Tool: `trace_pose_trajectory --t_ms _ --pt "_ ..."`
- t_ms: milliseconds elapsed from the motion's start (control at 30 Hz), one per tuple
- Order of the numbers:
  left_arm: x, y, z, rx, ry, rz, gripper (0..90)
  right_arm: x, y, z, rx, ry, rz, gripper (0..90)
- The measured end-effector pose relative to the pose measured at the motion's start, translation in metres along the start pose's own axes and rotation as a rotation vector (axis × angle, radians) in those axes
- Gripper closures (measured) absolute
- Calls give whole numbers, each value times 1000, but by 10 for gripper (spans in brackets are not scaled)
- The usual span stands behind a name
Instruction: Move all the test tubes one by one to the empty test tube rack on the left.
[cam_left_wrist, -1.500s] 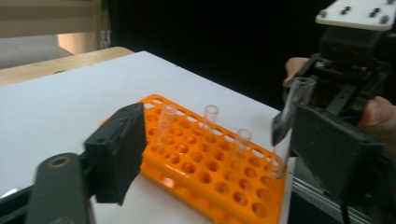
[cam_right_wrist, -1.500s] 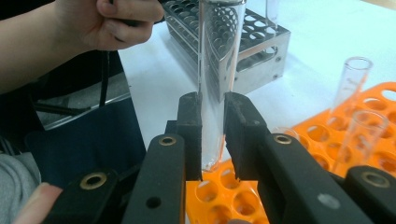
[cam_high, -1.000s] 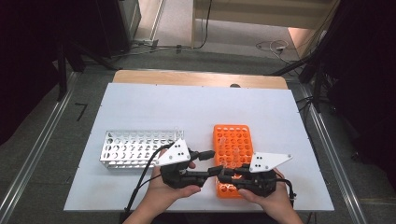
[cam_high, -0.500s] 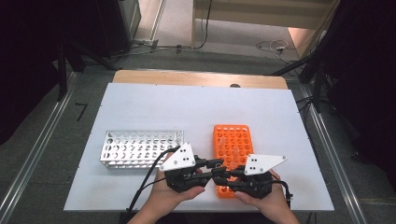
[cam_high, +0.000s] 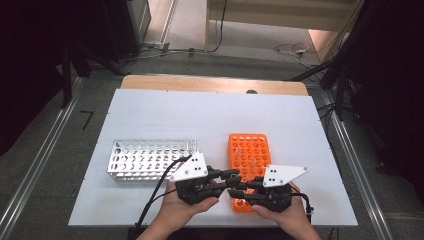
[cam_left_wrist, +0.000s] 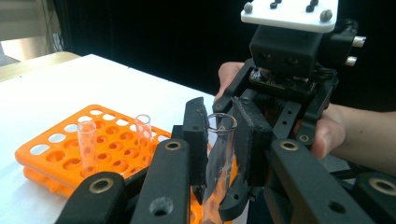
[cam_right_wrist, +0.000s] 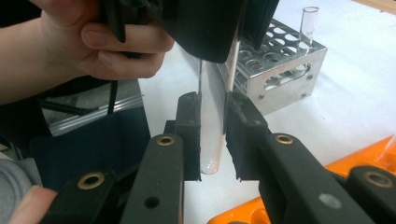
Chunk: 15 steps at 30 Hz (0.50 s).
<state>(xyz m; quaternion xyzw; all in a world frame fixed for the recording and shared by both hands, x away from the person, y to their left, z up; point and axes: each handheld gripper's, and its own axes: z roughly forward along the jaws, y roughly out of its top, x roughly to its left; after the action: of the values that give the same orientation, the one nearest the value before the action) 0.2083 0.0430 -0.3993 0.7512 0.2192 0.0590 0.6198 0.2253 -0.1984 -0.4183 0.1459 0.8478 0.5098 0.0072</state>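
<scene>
A clear test tube (cam_left_wrist: 219, 158) stands upright between both grippers, above the near end of the orange rack (cam_high: 248, 150). My left gripper (cam_left_wrist: 220, 140) is shut on its upper part just below the open mouth; these jaws have just been closing onto it. My right gripper (cam_right_wrist: 214, 135) holds the rounded lower end (cam_right_wrist: 211, 154); its jaws have just been easing apart, though the pads still touch the glass. In the high view the left gripper (cam_high: 233, 177) and right gripper (cam_high: 237, 192) meet tip to tip.
Two more tubes (cam_left_wrist: 87, 144) (cam_left_wrist: 143, 128) stand in the orange rack (cam_left_wrist: 56, 154). A metal rack (cam_high: 150, 159) sits to the left, with one tube (cam_right_wrist: 308, 21) at its corner. The white table top (cam_high: 200, 115) stretches beyond both racks.
The left gripper's jaws, spread a second ago, have come together on the tube. Both hands have kept their places.
</scene>
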Motion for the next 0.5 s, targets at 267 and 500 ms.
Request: trace_pose_trajectory --t_ms 267,500 --pt "6 4 -7 -15 34 8 749 -1 0 -4 -32 -26 7 491" --pt "15 10 -15 -40 83 5 750 -7 1 -14 -70 -89 33 252"
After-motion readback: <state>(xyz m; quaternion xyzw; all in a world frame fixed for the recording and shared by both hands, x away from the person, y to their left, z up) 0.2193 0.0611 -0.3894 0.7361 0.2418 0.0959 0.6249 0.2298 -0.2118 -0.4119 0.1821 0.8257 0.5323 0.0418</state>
